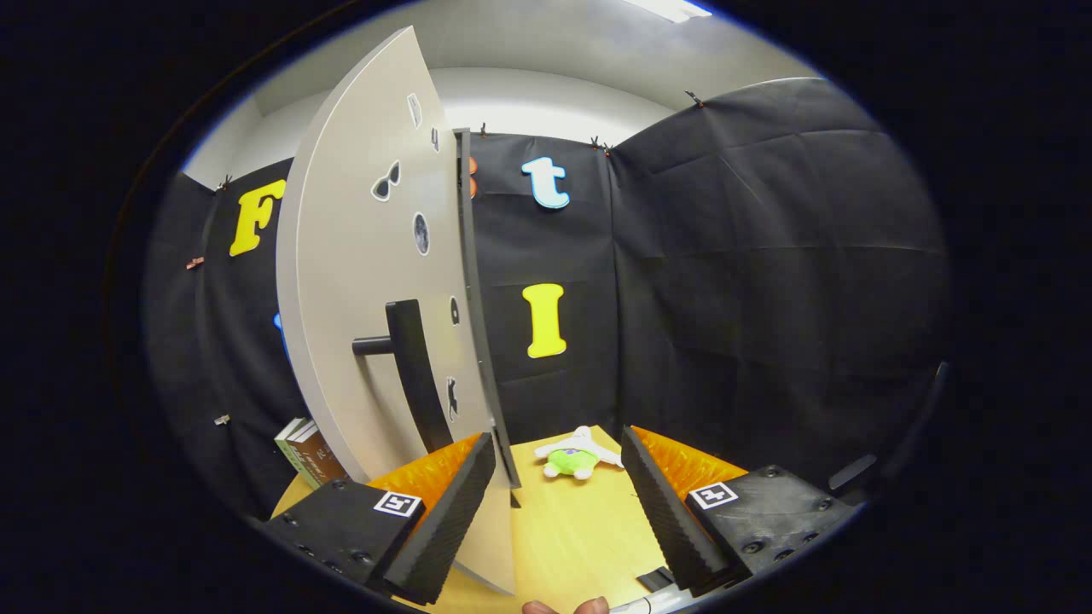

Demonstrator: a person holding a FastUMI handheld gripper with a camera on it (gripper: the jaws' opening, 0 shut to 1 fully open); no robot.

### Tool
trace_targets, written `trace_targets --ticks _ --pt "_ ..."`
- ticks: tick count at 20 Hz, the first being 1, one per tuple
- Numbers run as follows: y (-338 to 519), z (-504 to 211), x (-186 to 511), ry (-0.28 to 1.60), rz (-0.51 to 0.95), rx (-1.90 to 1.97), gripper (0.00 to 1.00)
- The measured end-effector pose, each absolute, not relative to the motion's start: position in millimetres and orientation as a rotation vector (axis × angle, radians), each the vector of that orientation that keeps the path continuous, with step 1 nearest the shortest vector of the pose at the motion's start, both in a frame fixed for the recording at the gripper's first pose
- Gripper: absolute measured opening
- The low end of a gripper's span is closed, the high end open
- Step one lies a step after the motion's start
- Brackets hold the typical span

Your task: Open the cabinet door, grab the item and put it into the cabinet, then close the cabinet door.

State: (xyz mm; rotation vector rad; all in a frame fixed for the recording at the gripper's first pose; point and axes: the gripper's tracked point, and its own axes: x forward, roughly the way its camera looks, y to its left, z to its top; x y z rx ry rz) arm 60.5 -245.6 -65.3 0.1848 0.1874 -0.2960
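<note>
The grey cabinet door [367, 281] stands swung open just ahead of my left finger, its outer face carrying several small stickers and a dark bar handle [414, 375]. The door's free edge runs down between my fingers, close to the left one. My gripper [559, 495] is open and holds nothing. A small green and white plush toy [576, 458] lies on the wooden table [580, 529] beyond the fingertips, near the black cloth wall. The cabinet's inside is hidden behind the door.
A couple of books [307, 456] stand on the table to the left, behind the door. Black cloth walls close the booth at the back and right. A person's fingertips [567, 606] show at the near table edge.
</note>
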Motion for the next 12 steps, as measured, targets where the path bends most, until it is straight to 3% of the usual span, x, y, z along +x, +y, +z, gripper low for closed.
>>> trace_targets --ticks 12 --pt "-229.5 -65.4 50.5 0.227 -0.006 0.249 0.98"
